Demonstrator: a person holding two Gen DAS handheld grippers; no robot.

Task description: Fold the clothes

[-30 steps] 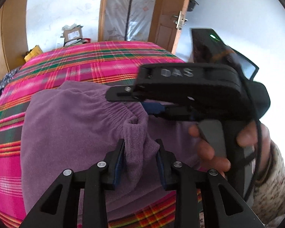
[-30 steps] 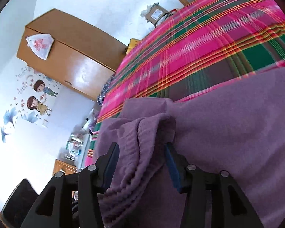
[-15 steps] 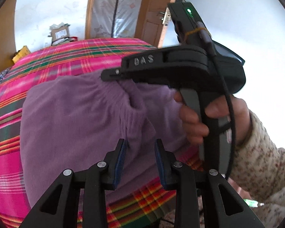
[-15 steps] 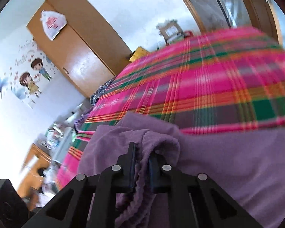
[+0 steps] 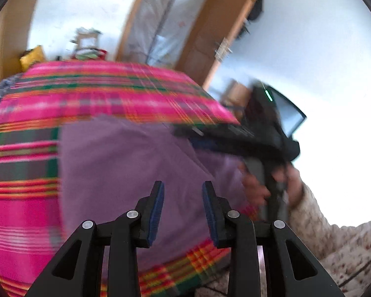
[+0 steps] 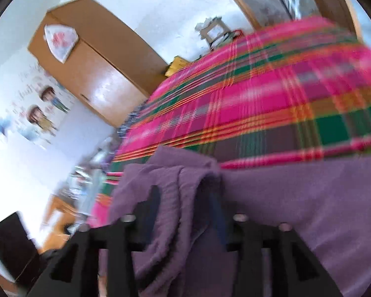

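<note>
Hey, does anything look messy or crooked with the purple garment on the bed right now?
Yes. The purple garment lies mostly flat on the plaid bedspread, but one edge is bunched into rumpled ridges between the right gripper fingers, whose jaws are opening. The left gripper holds nothing.

Bright daylight blows out the white walls; both fisheye views are motion-blurred, with dark, curved edges.

White walls, wooden wardrobe (image 6: 91,74), wooden door (image 5: 210,37), plaid-covered bed (image 6: 272,94), bright daylight
</note>
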